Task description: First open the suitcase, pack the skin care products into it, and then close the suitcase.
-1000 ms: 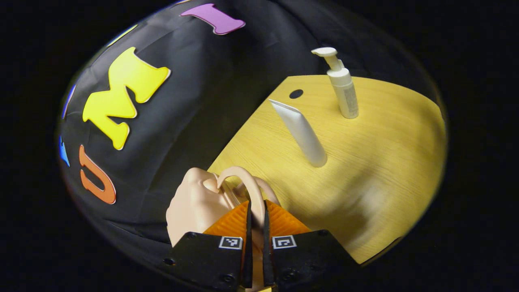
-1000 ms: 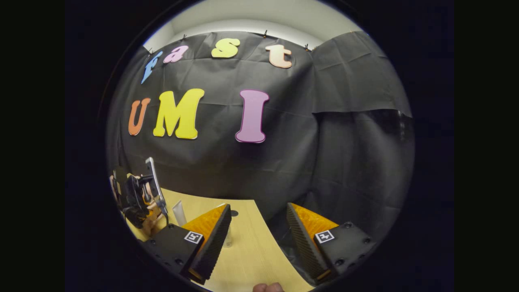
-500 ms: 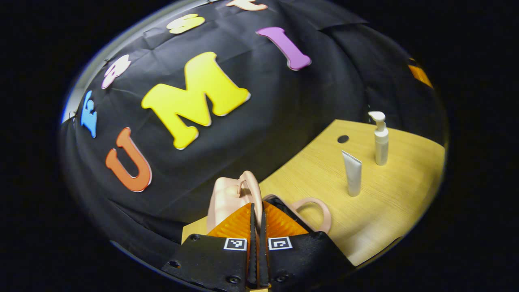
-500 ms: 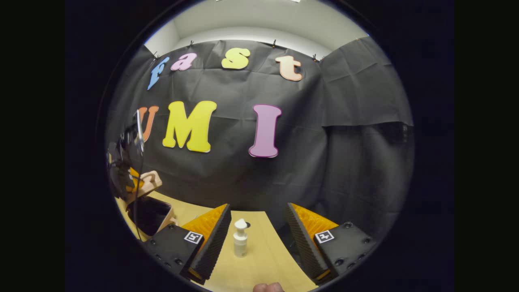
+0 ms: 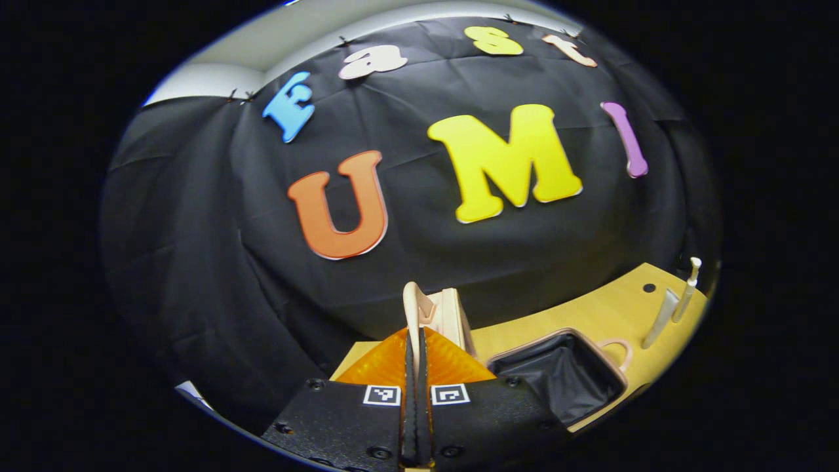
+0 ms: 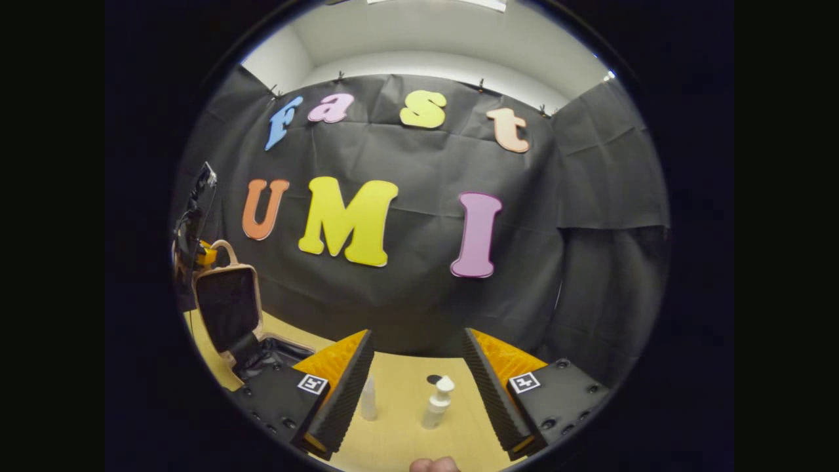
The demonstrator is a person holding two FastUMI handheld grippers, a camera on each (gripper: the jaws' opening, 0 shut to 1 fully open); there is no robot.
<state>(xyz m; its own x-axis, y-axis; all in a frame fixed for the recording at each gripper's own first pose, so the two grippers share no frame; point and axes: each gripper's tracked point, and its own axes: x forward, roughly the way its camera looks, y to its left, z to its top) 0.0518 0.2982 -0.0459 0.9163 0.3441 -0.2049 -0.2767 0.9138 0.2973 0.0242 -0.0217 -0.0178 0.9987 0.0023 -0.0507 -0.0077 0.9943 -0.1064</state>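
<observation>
left tool (image 5: 414,354) gripping suitcase lid (image 5: 440,314), upright

Wood-grain table (image 6: 400,419), cloth-lined suitcase (image 5: 557,380)

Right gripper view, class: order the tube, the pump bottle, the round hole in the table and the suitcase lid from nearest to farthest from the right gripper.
1. Tube and pump bottle: between the right gripper's fingers, too close to rank.
2. Round hole: just behind the bottle.
3. Suitcase lid: raised, far left.
</observation>
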